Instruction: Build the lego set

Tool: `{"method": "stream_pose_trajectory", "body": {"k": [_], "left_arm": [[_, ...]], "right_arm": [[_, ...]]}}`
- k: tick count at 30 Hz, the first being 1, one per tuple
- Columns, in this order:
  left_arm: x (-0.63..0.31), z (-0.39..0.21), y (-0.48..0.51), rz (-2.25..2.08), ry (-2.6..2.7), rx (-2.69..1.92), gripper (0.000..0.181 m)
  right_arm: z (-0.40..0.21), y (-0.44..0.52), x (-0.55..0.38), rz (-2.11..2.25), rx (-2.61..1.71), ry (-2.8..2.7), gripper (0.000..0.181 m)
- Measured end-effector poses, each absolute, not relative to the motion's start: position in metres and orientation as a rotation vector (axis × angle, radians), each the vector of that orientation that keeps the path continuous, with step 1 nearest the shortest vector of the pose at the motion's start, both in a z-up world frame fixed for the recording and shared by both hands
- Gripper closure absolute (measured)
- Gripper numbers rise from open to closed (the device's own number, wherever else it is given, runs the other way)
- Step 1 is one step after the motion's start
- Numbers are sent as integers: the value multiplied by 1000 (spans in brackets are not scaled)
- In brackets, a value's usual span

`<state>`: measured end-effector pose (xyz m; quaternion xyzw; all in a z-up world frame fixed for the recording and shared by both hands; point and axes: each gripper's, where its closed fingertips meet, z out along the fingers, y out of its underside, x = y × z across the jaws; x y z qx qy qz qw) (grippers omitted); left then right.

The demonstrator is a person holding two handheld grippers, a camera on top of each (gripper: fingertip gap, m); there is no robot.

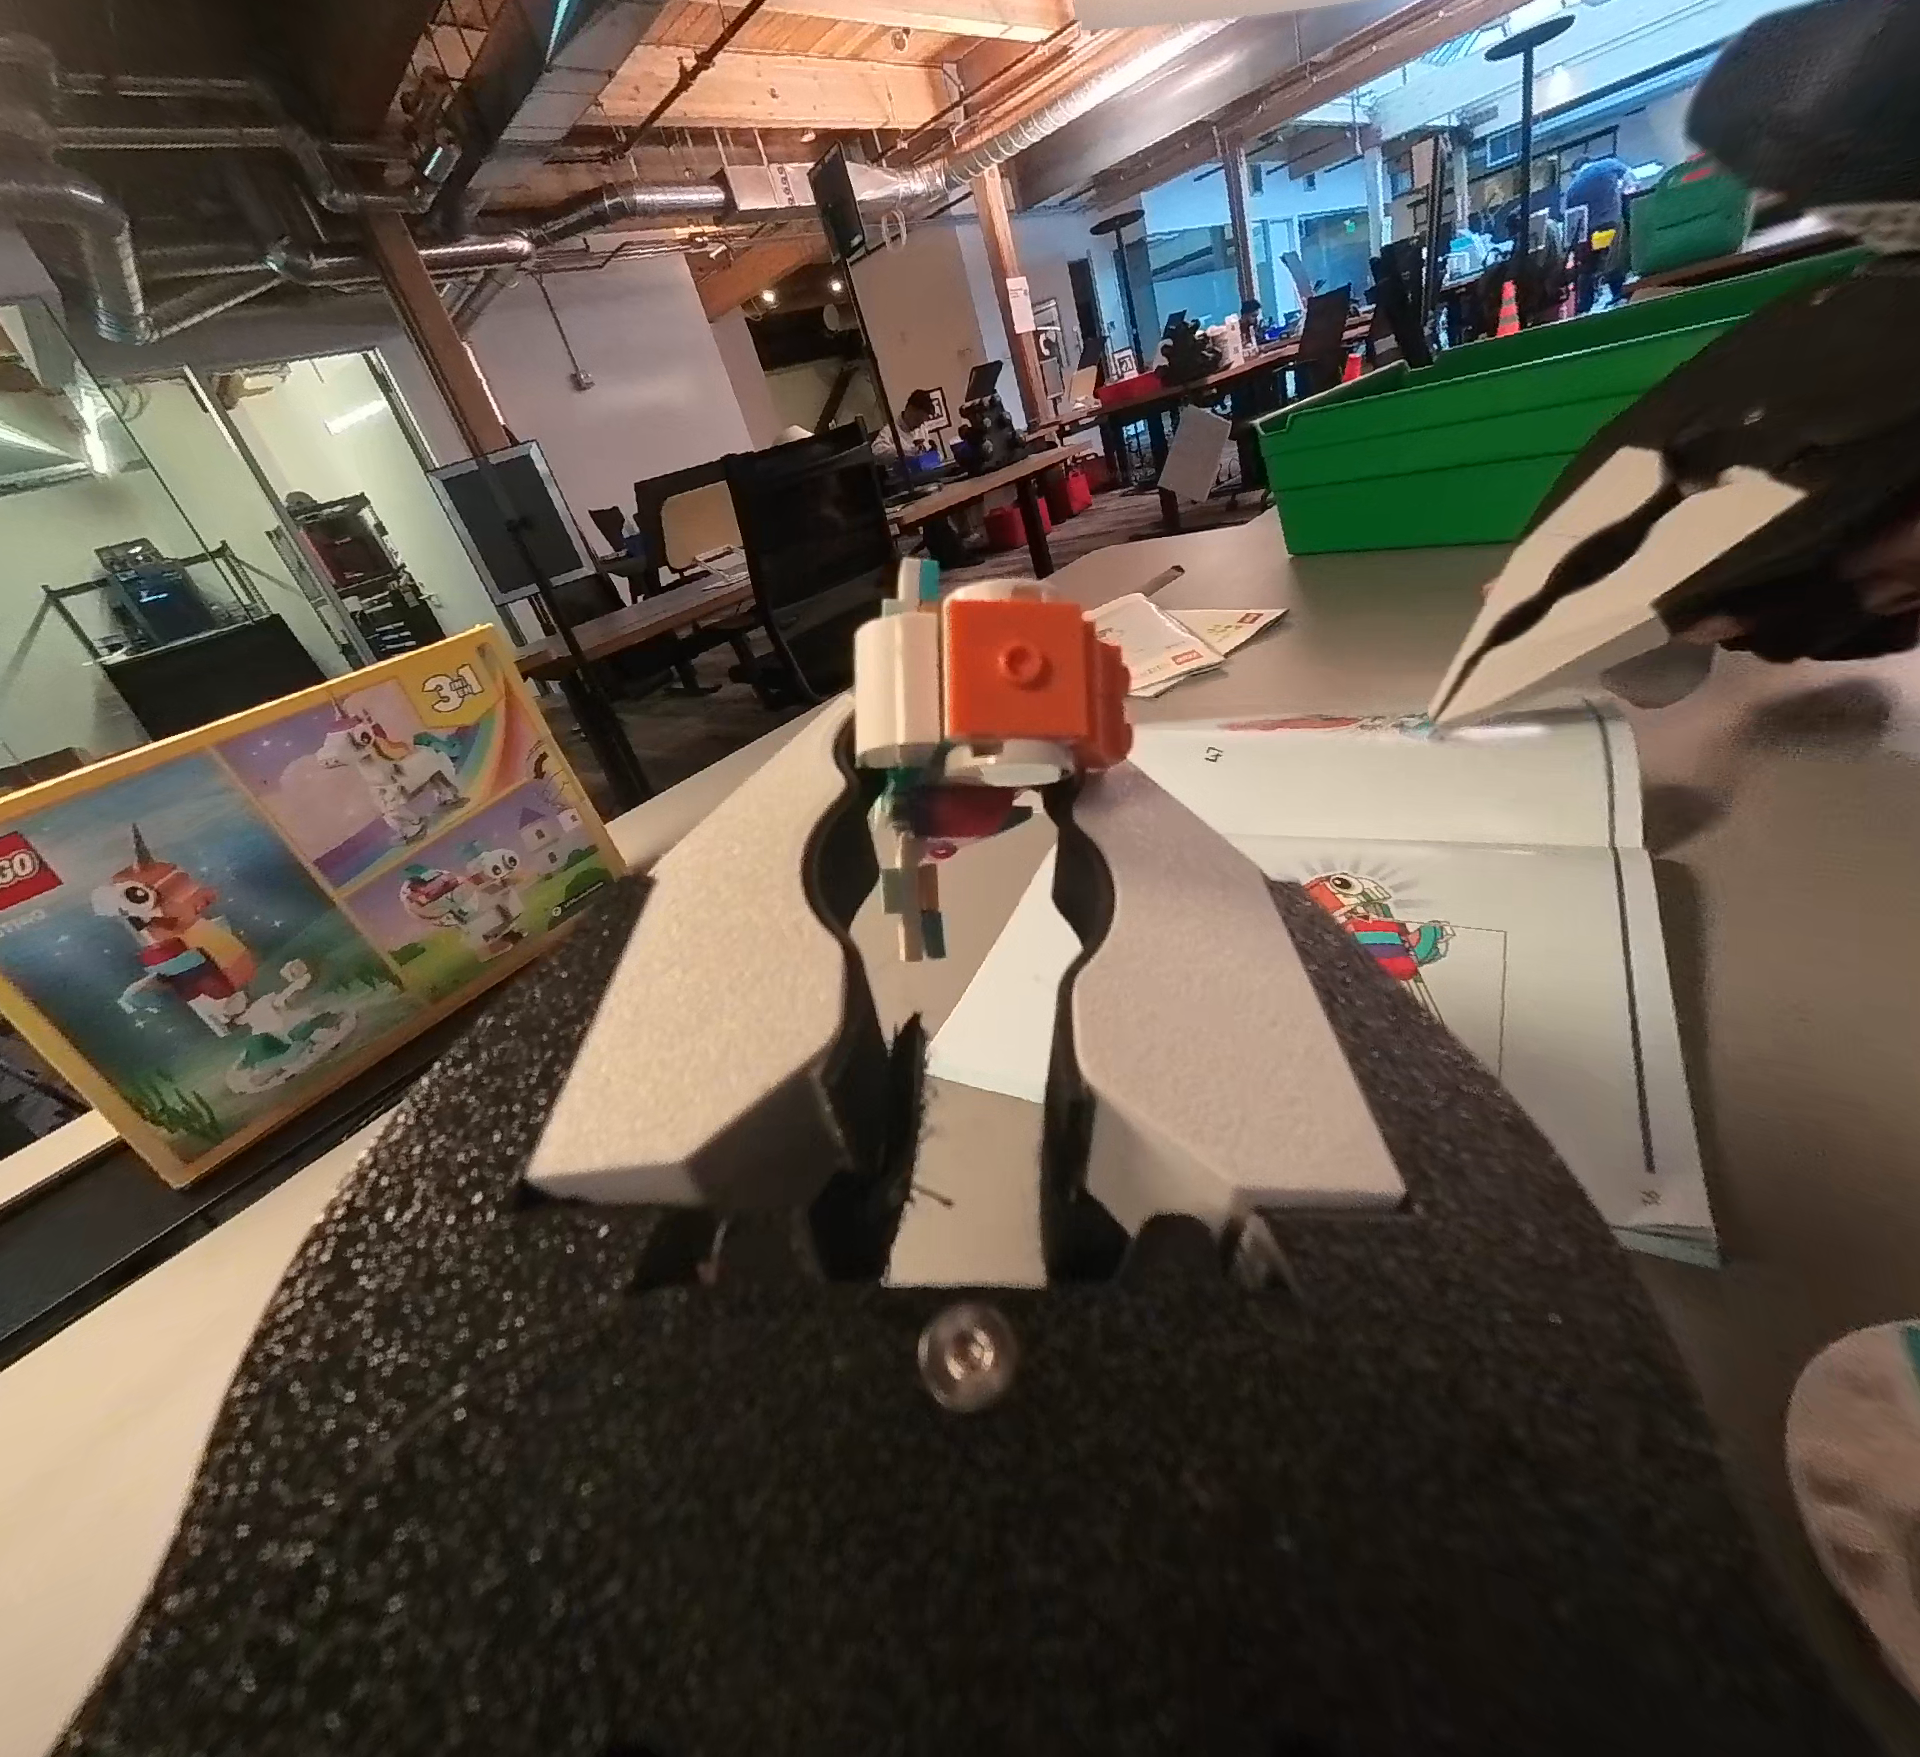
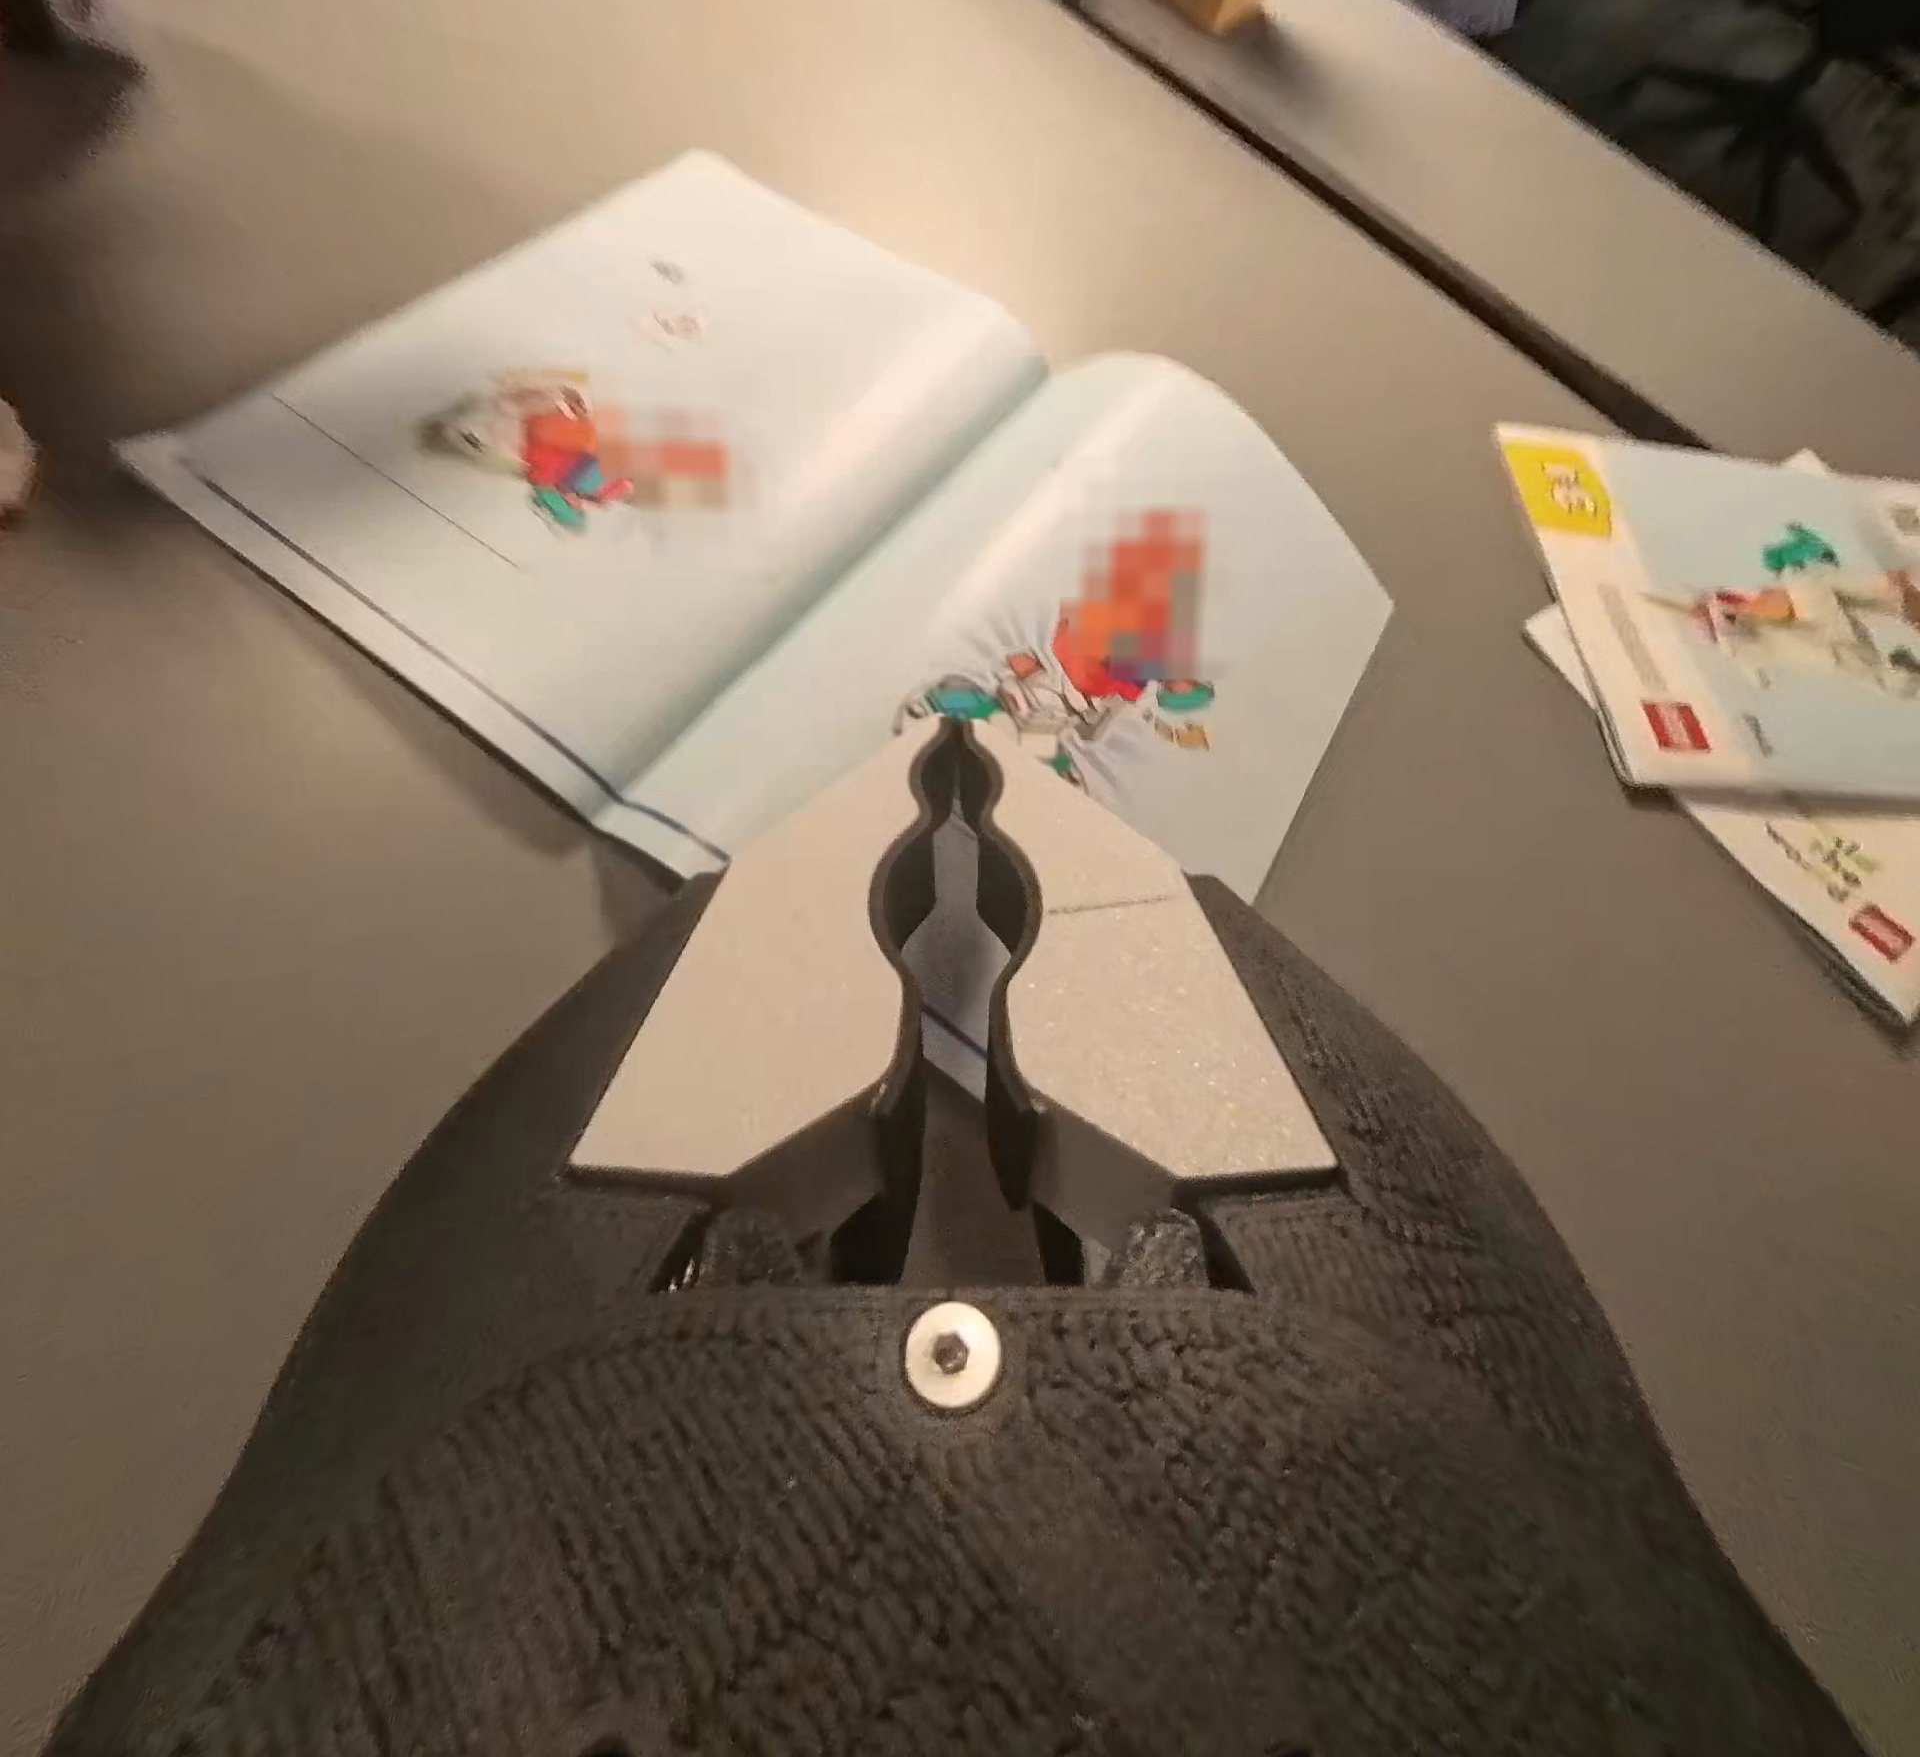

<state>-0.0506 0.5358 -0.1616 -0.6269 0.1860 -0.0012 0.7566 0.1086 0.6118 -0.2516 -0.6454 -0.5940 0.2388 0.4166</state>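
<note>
While the left claw (image 1: 971,751) clamps the orange-and-white lego model (image 1: 992,684) above the open instruction booklet (image 2: 727,502), the right claw (image 2: 958,743) rests closed, tips on the booklet's page.

Two claws are in view: the left claw (image 1: 971,751) and the right claw (image 2: 958,739). One brick model (image 1: 987,689) of orange and white pieces shows. One open instruction booklet (image 2: 748,502) lies on the one table (image 2: 312,824), and two smaller closed booklets (image 2: 1745,627) are stacked beside it. One yellow-edged set box (image 1: 301,886) stands there. Two green bins (image 1: 1455,460) are stacked, one inside the other.
</note>
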Motion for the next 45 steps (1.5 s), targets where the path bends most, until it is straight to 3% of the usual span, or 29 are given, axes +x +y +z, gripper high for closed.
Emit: {"method": "stream_pose_trajectory", "body": {"k": [18,45], "left_arm": [[-51,-164,538,8,413,-1380,154],[-53,-165,538,-4,398,-1385,153]], "right_arm": [[-275,613,135,615,-1901,-1452,181],[-274,608,135,680,-1870,-1468,181]]}}
